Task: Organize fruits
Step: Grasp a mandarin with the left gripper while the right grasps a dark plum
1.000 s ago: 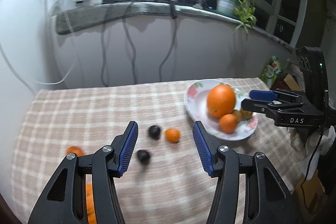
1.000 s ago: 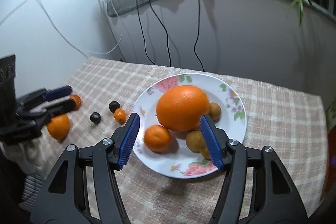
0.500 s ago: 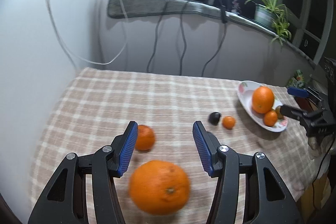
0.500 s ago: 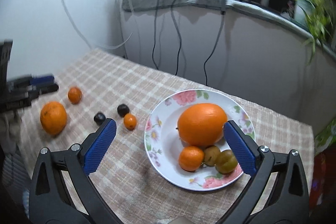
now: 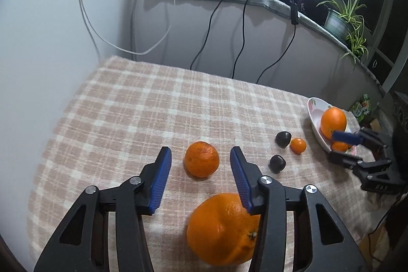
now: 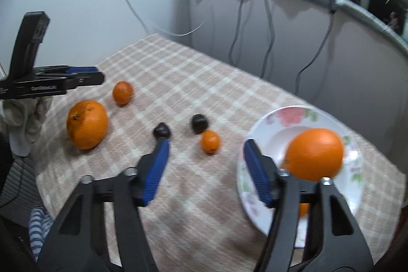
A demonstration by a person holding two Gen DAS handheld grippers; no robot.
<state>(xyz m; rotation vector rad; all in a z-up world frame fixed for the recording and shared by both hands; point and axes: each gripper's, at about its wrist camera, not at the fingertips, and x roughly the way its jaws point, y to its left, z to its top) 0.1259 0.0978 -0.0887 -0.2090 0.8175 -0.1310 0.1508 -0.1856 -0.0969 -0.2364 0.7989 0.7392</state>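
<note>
The left gripper (image 5: 199, 171), fingers apart and empty, is hovering over the mandarin (image 5: 202, 159) near the surface's left edge, judged the pick step; next calls for lowering and closing.

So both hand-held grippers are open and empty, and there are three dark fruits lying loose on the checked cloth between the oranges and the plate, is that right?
Not quite: only two dark fruits lie loose on the checked cloth, as the right wrist view shows. The rest holds: the left hand-held gripper and right hand-held gripper are both open and empty, and the dark fruits sit between the oranges and the plate.
</note>
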